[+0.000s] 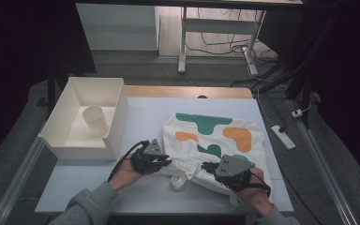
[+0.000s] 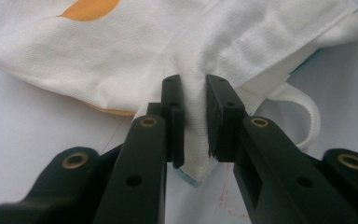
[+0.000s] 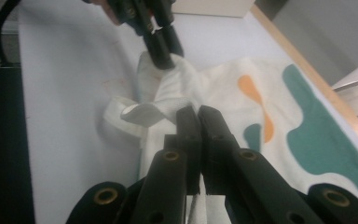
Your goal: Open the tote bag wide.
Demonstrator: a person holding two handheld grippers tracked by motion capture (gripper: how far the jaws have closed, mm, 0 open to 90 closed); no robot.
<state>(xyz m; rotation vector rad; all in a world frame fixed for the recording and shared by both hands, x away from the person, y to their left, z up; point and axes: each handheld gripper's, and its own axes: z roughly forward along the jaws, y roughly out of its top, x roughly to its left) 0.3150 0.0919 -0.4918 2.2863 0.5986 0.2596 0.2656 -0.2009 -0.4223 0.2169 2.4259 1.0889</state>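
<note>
High view: cup [image 1: 94, 120] inside box [image 1: 63, 139].

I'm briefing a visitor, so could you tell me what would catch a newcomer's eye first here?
The white cloth bag with teal and orange blobs lies at the table's middle-right. The left gripper and right gripper each pinch its near edge. A cream bin at the left holds a paper cup.
</note>
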